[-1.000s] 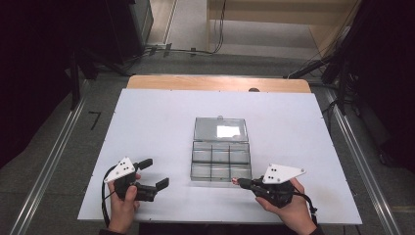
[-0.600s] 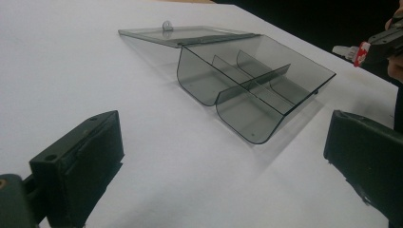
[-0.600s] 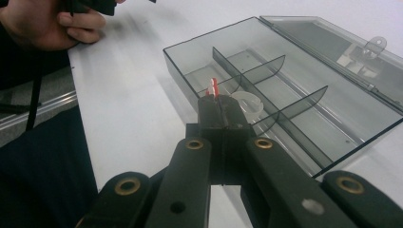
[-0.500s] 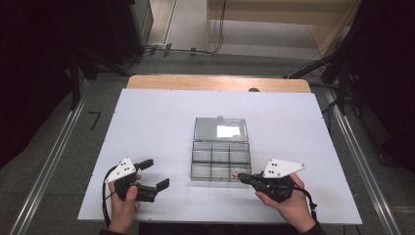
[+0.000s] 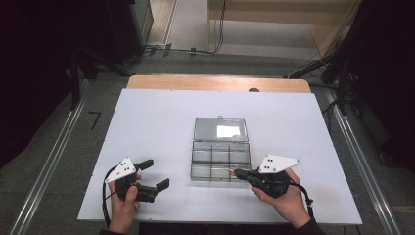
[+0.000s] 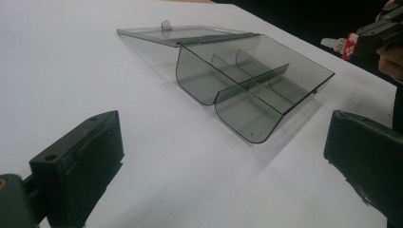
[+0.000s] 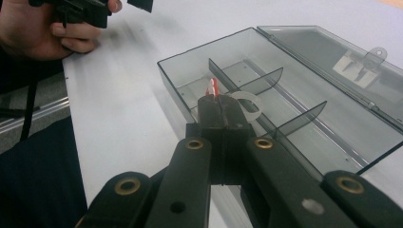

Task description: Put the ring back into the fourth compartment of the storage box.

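white table (image 5: pixel 147 127) – the right gripper (image 5: pixel 235 172), clamped on a small red-and-white piece (image 7: pixel 212 87), was moved over the clear box (image 5: pixel 220 164); the left gripper (image 5: pixel 155 175) is held apart.

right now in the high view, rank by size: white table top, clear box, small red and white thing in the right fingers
1. white table top
2. clear box
3. small red and white thing, by far the smallest
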The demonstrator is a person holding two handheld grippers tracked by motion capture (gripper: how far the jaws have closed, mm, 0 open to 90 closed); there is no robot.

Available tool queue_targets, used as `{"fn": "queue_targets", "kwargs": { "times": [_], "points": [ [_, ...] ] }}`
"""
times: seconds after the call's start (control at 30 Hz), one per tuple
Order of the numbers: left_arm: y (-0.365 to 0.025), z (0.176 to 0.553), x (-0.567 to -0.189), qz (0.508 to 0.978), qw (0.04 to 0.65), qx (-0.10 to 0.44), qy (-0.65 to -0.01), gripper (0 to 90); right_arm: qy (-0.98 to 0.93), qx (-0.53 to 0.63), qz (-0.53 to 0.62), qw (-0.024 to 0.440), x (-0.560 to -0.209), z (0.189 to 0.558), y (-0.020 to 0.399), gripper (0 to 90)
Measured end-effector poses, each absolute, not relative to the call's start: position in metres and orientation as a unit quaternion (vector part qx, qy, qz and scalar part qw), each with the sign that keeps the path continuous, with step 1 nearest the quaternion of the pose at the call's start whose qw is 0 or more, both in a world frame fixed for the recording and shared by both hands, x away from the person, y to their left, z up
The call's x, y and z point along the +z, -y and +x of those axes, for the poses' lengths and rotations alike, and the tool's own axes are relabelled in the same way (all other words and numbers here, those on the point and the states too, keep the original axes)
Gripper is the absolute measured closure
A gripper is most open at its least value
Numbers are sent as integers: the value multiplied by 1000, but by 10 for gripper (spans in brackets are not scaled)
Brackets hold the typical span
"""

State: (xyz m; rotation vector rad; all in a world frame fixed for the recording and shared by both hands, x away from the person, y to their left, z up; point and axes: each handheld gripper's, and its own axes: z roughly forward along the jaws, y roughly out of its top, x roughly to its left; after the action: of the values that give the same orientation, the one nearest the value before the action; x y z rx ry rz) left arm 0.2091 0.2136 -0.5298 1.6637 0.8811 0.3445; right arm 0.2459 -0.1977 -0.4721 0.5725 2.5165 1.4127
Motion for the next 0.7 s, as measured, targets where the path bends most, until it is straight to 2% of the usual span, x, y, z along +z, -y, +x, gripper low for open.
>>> {"fn": "queue_targets", "kwargs": {
  "times": [0.7],
  "points": [
    [-214, 209, -530, 712, 575, 143, -376, 0, -852, 475, 199, 96, -470, 258, 185, 886]
  ]
}}
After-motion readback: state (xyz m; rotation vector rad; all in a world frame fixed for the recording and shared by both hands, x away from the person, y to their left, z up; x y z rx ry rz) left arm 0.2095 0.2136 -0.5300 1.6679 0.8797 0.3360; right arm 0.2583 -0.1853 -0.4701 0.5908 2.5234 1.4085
